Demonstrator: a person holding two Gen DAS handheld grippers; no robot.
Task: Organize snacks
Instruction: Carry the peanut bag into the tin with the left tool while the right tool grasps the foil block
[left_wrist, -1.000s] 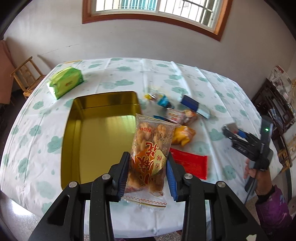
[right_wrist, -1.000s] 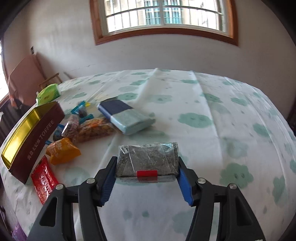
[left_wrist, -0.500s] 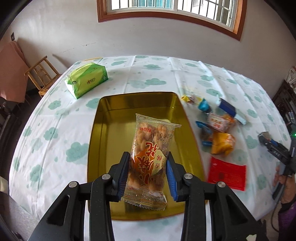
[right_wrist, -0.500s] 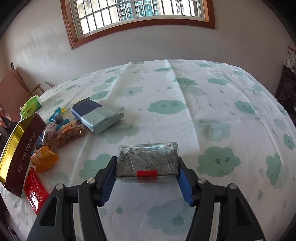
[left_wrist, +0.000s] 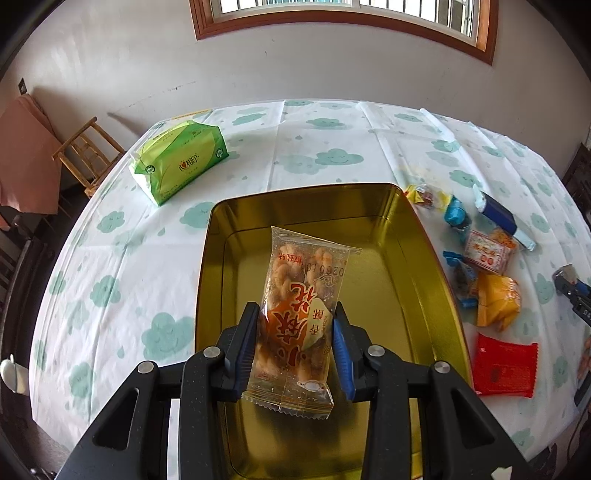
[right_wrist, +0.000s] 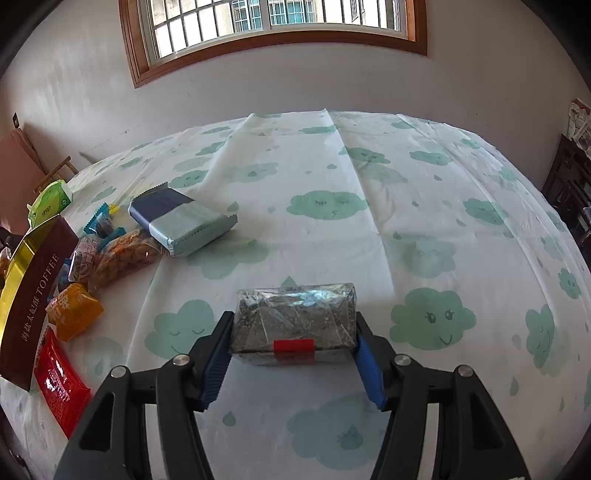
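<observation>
Above the bare gold tin (left_wrist: 424, 258), the left hand-held gripper (left_wrist: 295, 343) clasps a twist-snack packet (left_wrist: 301, 310); the right hand-held gripper (right_wrist: 293, 350) grips a grey block (right_wrist: 295, 317)

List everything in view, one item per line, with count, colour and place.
gold tin: 1, gold inside, brown outside, table left, open.
twist snack packet: 1, clear and orange, held over the tin.
grey block packet: 1, grey, red sticker, held above the tablecloth.
tissue pack: 1, green, beyond the tin.
blue packet: 1, navy and pale blue, right of the loose snacks.
orange packet: 1, beside the tin.
red packet: 1, near table edge.
small wrapped snacks: several, mixed colours, beside the tin.
tablecloth: 1, white, green clouds.
wooden chair: 1, behind the table.
left gripper: shut on the twist snack packet.
right gripper: shut on the grey block packet.
</observation>
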